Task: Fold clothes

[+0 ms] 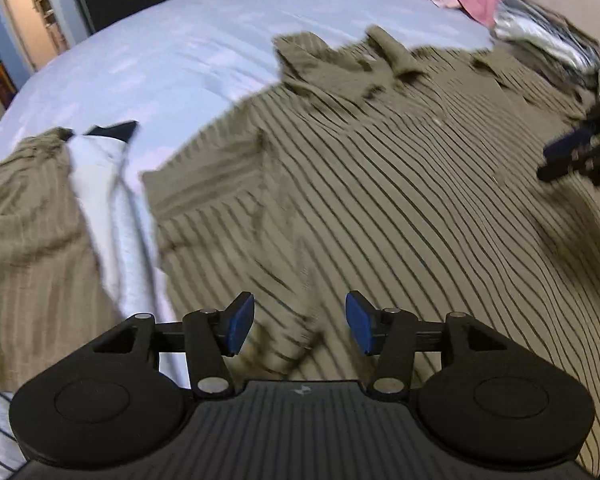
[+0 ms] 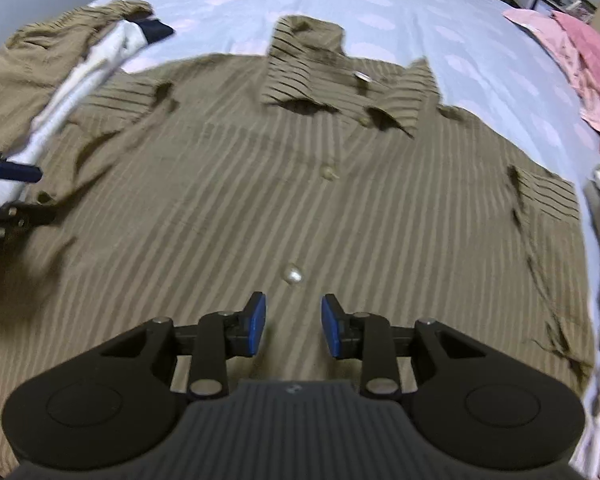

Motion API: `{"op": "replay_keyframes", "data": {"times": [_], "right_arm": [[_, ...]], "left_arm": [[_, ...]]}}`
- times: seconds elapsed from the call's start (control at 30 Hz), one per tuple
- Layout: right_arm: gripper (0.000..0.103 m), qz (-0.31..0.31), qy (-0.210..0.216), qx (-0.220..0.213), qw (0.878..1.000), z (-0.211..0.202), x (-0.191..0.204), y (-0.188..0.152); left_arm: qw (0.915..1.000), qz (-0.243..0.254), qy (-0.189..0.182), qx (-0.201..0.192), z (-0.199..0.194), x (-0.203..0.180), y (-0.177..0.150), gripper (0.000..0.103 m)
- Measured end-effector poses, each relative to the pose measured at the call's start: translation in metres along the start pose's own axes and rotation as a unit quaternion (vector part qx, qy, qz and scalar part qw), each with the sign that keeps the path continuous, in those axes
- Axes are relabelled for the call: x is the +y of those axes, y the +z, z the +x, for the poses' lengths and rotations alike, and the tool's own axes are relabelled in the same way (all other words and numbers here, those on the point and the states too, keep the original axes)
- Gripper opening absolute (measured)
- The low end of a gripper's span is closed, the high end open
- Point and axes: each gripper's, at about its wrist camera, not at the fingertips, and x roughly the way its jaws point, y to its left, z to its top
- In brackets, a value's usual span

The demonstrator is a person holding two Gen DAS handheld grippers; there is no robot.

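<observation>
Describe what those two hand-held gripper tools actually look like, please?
The left hand-held gripper and the right hand-held gripper look alike: a matte black plastic body with a ribbed centre panel bearing a small pale logo, two round black discs at the sides, black linkage arms with silver pivot pins, and flat blue pads on the fingers. No cables, hands or sleeves show.

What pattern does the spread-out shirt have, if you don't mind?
Olive-brown shirt with thin dark stripes, clearest in the right wrist view.

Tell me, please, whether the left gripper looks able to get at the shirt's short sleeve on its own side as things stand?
Probably yes: the left gripper is open with nothing between its fingers, and the sleeve of the striped shirt lies flat ahead of it, uncovered.
</observation>
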Motion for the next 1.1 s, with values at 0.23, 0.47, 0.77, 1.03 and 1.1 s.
{"op": "replay_keyframes", "data": {"times": [0.23,0.47,0.77,1.03,1.1], "right_arm": [[0.034,-0.019,0.049,-0.029,0.998,0.013,0.017,0.034],[0.034,-0.025,0.095,-0.073,0.992,0.041,0.052,0.098],[0.046,0.005,0.133,-0.096,0.986,0.086,0.072,0.154],[0.029,0.026,0.161,-0.066,0.984,0.133,0.089,0.165],[0.003,0.018,0.159,-0.068,0.985,0.135,0.092,0.166]], "left_arm": [[0.9945,-0.092,0.042,-0.027,0.008,0.074,0.037,0.049],[0.9768,-0.210,0.035,-0.025,0.054,0.136,0.079,0.047],[0.9746,-0.219,0.046,0.018,0.108,0.146,0.088,0.039],[0.9725,-0.231,0.026,0.000,0.113,0.150,0.084,0.001],[0.9721,-0.232,0.029,-0.019,0.105,0.152,0.086,0.000]]}}
